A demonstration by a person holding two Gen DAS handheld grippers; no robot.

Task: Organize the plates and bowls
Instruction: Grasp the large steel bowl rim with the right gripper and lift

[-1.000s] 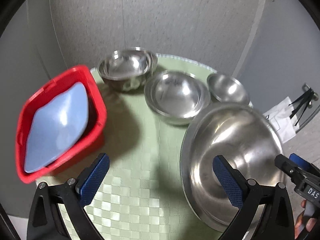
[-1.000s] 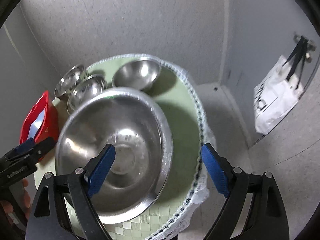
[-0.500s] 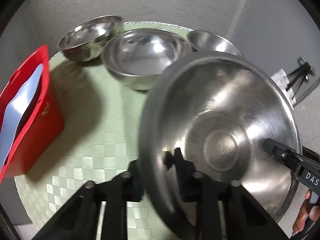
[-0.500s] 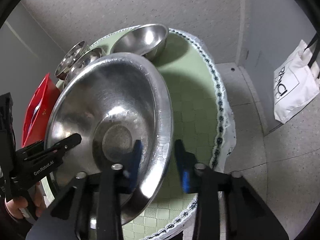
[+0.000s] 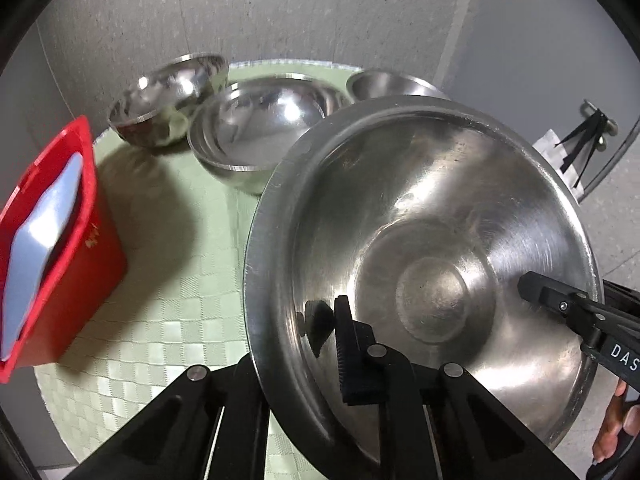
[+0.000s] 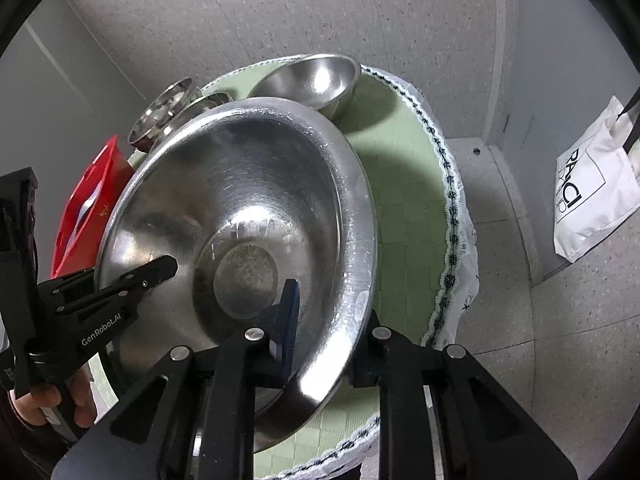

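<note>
A large steel bowl (image 5: 432,240) (image 6: 240,216) fills the middle of both views. My left gripper (image 5: 296,364) is shut on its near left rim, one finger inside the bowl and the other hidden behind the wall. My right gripper (image 6: 332,340) is shut on the opposite rim, its blue pad against the inner wall. Each gripper shows in the other's view, the right gripper (image 5: 560,304) and the left gripper (image 6: 136,280), each held by a hand. I cannot tell whether the bowl's base touches the cloth.
On the round green-clothed table (image 5: 168,280) stand nested steel bowls (image 5: 256,128), a deeper bowl (image 5: 164,108) and a small bowl (image 5: 392,84) (image 6: 316,80). A red bin (image 5: 64,280) at left holds a pale blue plate (image 5: 40,232). A white tote bag (image 6: 592,200) hangs right.
Both grippers were open a second ago, on either side of the large bowl's rim. Both have since shut on the rim, and the left view now sits closer over the bowl.
</note>
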